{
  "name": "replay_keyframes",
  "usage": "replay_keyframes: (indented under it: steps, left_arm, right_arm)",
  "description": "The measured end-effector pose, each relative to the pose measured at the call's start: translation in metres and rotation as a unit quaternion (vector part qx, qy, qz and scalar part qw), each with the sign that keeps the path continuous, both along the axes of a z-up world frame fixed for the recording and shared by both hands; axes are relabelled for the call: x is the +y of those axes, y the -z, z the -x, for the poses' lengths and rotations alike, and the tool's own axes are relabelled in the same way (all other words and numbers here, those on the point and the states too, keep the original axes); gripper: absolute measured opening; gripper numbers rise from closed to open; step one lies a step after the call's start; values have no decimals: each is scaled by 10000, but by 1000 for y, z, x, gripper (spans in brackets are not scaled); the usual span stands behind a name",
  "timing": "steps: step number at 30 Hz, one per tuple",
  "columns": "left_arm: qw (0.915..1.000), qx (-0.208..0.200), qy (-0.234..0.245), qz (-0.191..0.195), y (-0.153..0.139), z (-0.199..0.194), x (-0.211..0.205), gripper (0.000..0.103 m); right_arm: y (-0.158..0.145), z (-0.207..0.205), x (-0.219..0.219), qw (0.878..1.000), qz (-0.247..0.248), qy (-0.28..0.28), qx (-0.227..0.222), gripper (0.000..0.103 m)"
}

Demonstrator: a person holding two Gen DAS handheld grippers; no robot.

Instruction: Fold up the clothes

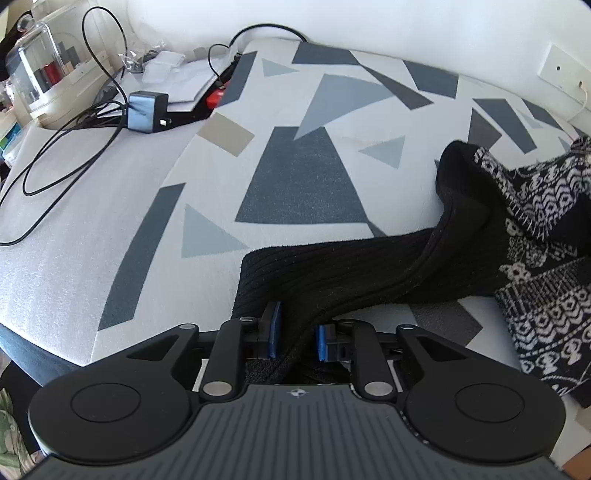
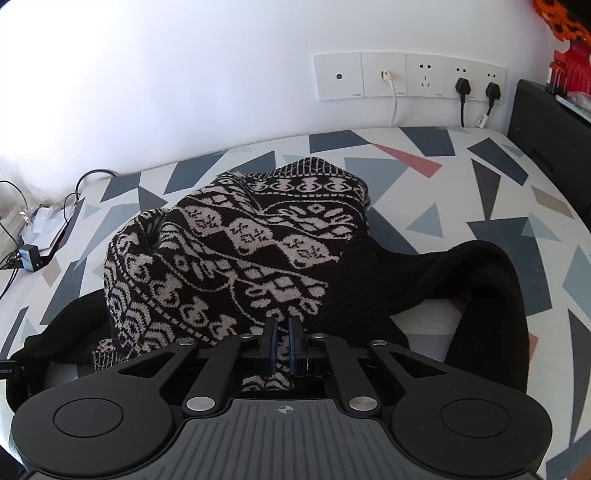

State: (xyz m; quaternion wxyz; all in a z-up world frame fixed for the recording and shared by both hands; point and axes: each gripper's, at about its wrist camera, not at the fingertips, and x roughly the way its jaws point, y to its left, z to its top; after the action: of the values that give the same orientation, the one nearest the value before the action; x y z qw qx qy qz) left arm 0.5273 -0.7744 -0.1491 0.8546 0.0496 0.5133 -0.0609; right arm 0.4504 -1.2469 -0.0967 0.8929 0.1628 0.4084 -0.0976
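White wall [image 1: 332, 22] stood behind a bed cover [image 1: 184, 177] printed with grey and blue triangles, and this cover filled most of the left wrist view. At its far left edge lay a grey charger [image 1: 147, 110] with black cables [image 1: 55, 155], next to a clear storage box [image 1: 40, 74]. The left gripper [image 1: 297, 338] had its jaws a little apart, with a black ribbed sleeve [image 1: 332, 277] of the sweater between them; whether the pads pressed it could not be told.

From the right wrist view, wall sockets [image 2: 408, 75] with two black plugs were above the bed. The black-and-white patterned sweater [image 2: 236, 240] lay bunched in the middle of the cover. The right gripper [image 2: 282, 341] was clamped on the sweater's near edge.
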Motion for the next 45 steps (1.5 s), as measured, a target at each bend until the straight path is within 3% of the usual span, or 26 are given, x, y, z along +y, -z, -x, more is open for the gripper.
replay_keyframes:
  steps: [2,10,14,22,25,35,45]
  left_arm:
    - [9999,-89,60,3,-5,2,-3,34]
    - [9990,-322,294,121,-23,7,-18,51]
    - [9978,-422,367,347,-33,6,-19,63]
    - [9907,-763,614,942,-61,-2,-16,78]
    - [9862,-957,700,1159,-75,-7,-15,85]
    - [9706,-1442,887,1712,-109,-30,-7,92]
    - [9670,-1356,1131,1835,-101,-38,-4,93]
  right_arm:
    - [0,1,-1,10000,-18,12,-1,5]
    - [-4,1,-1,10000,-81,3,3,8]
    - [-10,-1,-5,9995,-264,146,15,39]
    - [-42,-13,-1,9994,-282,91,-155,47]
    - [-59,-23,1,9994,-229,25,-243,55]
    - [-99,-53,20,9993,172,-116,-325,63]
    - [-97,-68,35,9990,383,-163,-177,64]
